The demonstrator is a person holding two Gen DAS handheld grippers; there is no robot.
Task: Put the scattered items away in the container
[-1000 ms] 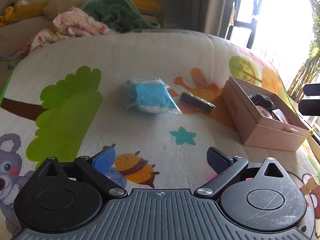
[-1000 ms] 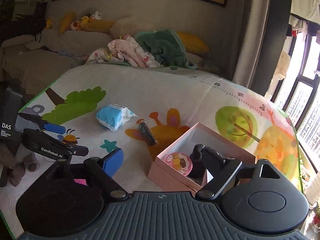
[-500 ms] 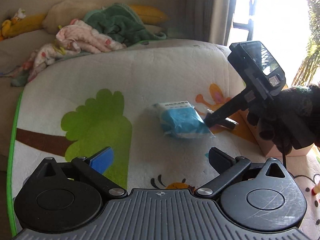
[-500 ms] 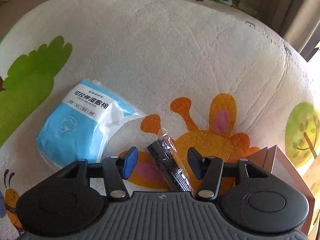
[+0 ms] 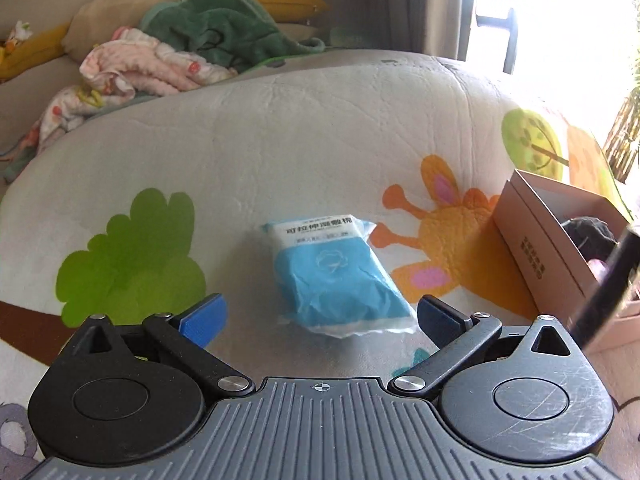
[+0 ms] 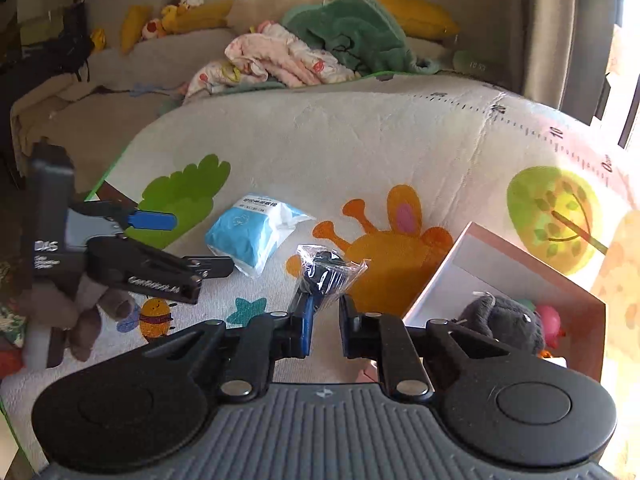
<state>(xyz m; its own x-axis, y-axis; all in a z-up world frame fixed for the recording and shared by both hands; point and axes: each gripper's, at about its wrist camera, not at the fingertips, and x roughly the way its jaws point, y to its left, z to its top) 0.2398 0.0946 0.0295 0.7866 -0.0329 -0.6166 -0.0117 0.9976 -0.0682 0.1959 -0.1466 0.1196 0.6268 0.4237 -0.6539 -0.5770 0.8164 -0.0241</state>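
Currently, left wrist view: the left gripper [image 5: 320,316] hangs with its jaws released and wide, the blue cotton pack [image 5: 336,276] lying on the play mat [image 5: 280,140] just ahead, between the two fingers' line but untouched. Judged reason: the spread suits the pack's width, so this hand is lined up for that item next. One pink box [image 5: 556,248] sits at the right edge, open side up, a dark soft thing inside. A blurred dark bar crosses the box corner; probably part of the other tool, cannot say more.

Right wrist view: the right gripper [image 6: 324,320] has just been closing its jaws, and they are now clenched on the small dark item in clear wrap [image 6: 326,272], which stands up off the mat above the fingertips. Held near its lower end, so the crinkled wrap juts forward. The box is just to the right, near enough for a short carry.

Count: loose on mat, one pack; in jaws, one wrapped item; in box, one grey plush [image 6: 504,320] and at least one pink thing [image 6: 550,318], partly hidden. Grippers, two.
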